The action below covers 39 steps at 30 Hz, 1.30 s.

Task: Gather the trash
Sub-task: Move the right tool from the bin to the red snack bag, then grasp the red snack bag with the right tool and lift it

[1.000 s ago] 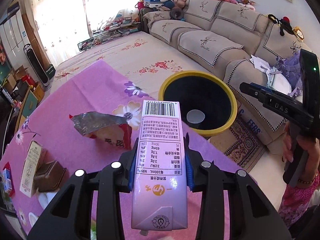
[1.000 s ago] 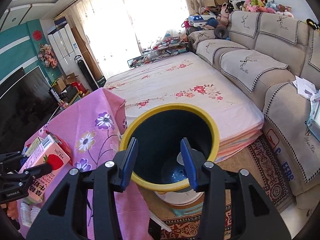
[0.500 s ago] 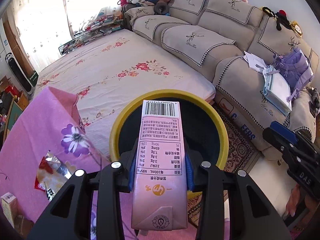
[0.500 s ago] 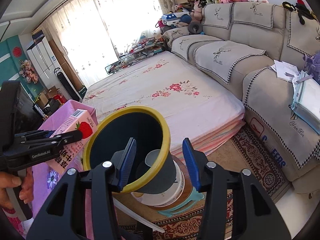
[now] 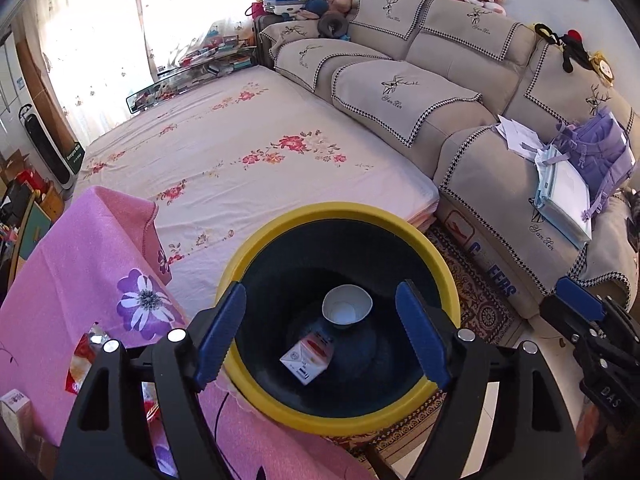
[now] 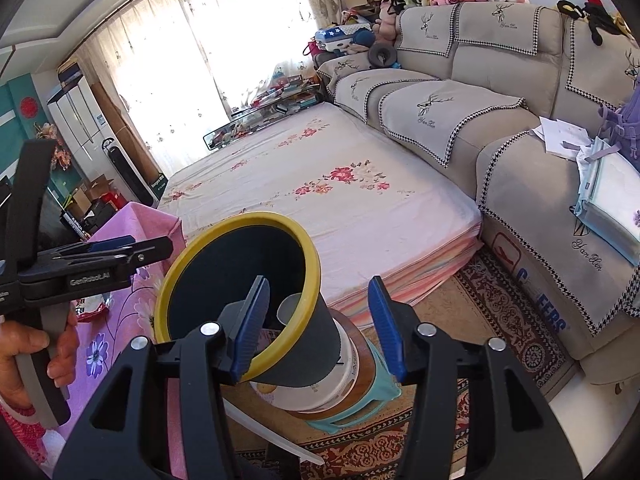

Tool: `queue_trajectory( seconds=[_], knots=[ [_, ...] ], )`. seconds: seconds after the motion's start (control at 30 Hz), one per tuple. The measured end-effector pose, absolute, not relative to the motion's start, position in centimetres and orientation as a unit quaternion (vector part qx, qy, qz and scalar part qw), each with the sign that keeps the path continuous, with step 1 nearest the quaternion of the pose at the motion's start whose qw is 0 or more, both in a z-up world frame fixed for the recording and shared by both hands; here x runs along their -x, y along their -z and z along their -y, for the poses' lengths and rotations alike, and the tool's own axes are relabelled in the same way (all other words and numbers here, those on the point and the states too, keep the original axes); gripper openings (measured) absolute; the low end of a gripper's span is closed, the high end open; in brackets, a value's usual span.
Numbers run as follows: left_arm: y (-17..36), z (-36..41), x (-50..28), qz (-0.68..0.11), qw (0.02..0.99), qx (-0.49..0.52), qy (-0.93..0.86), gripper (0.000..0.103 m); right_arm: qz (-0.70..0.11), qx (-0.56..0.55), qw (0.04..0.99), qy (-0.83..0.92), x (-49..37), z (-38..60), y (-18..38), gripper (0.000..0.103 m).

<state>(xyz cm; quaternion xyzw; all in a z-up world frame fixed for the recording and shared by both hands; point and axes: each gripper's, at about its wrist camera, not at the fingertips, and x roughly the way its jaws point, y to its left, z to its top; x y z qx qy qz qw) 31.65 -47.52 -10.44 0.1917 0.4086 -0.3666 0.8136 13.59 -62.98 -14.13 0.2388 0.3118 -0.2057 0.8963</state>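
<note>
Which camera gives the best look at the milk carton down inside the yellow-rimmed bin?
The left wrist view. It looks straight down into the bin, so the carton shows lying on the bottom beside a white cup. In the right wrist view the bin is seen obliquely and its wall hides the carton.

The worktop point(image 5: 80, 264) is covered by a pink cloth printed with purple flowers, and a crumpled red and silver wrapper point(image 5: 82, 354) is seen lying on it near its front edge, with a small carton point(image 5: 14, 404) at the far left. Beside the worktop, a patterned rug point(image 6: 516, 316) is spread on the floor, and a low round stool point(image 6: 360, 396) is set on it. A white tub point(image 6: 320, 380) is carried by the stool, and the yellow-rimmed dark bin point(image 5: 340, 320) is stood in that tub.
</note>
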Motion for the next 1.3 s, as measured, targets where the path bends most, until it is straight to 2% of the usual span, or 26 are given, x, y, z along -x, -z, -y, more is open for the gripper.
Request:
queue_trajectory(
  seconds=[0.1,0.23,0.37,0.7,1.07,1.23,1.3],
  knots=[
    [8.6,44.4,-29.9,-0.392,0.826,-0.17,0.367,0.083,-0.315,-0.237,0.897,0.198,-14.0,62.3,14.2,0.049],
    [6.1,39.7,-27.9,-0.368,0.848,-0.144,0.354,0.083,-0.322,-0.229,0.9,0.182,-14.7,60.9,14.3,0.05],
    [3.9,33.1,-25.9,-0.351,0.866,-0.086,0.345,0.088,-0.331,-0.22,0.902,0.165,-15.8,59.4,14.4,0.051],
    [2.0,17.6,-22.9,-0.325,0.905,-0.028,0.272,0.092,-0.356,-0.182,0.912,0.092,-19.3,53.0,13.8,0.052],
    [2.9,5.7,-18.0,-0.289,0.943,-0.004,0.165,0.098,-0.399,-0.115,0.908,-0.064,-29.1,43.5,11.8,0.054],
    [4.7,3.3,-17.1,-0.308,0.94,0.02,0.145,0.098,-0.438,-0.063,0.894,-0.074,-34.3,40.5,13.0,0.054],
    [4.9,3.5,-17.2,-0.313,0.939,0.023,0.139,0.098,-0.45,-0.06,0.888,-0.068,-36.0,39.9,13.7,0.058]
  ],
)
